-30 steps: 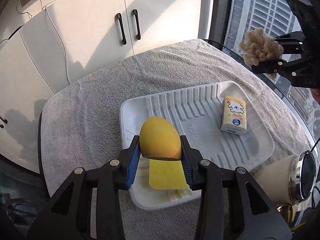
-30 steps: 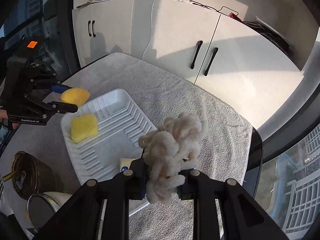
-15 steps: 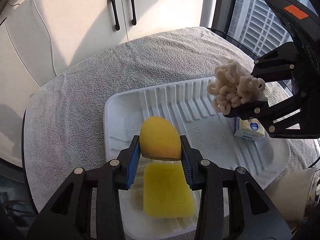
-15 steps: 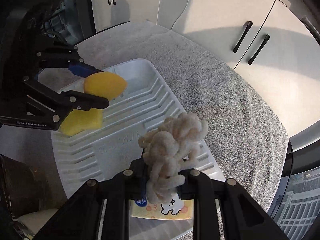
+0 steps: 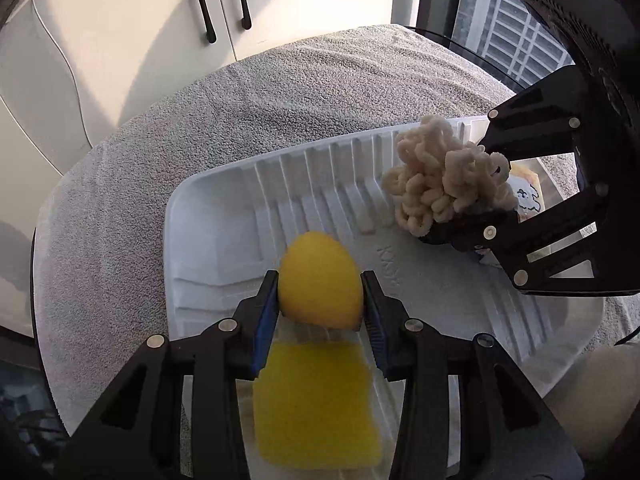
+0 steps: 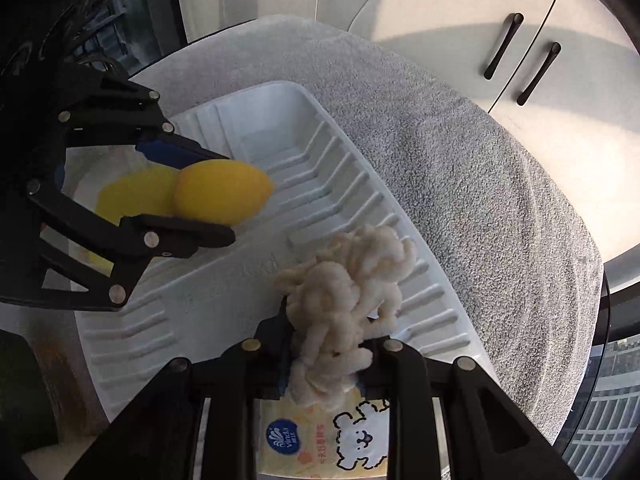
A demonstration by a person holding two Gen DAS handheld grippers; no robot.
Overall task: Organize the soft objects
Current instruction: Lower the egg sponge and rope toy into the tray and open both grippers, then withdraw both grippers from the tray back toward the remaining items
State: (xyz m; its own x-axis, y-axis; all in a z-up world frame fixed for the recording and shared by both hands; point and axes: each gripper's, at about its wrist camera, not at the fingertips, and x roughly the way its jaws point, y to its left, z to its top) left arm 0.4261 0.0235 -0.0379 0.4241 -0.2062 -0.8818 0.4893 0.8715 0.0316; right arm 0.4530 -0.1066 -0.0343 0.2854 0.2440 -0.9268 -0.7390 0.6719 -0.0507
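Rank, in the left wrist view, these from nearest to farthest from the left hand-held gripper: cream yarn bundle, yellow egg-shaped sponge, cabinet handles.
1. yellow egg-shaped sponge: between the left hand-held gripper fingers.
2. cream yarn bundle: right, over the white tray.
3. cabinet handles: far back, top left.

A grey towel (image 5: 280, 112) covers the round table, with its dark rim (image 6: 606, 292) showing at the right edge. Beyond it, at the far side, stand white cabinets (image 5: 120, 32) with black handles (image 5: 202, 8). High-rise buildings (image 5: 516, 40) show through the window, far right.
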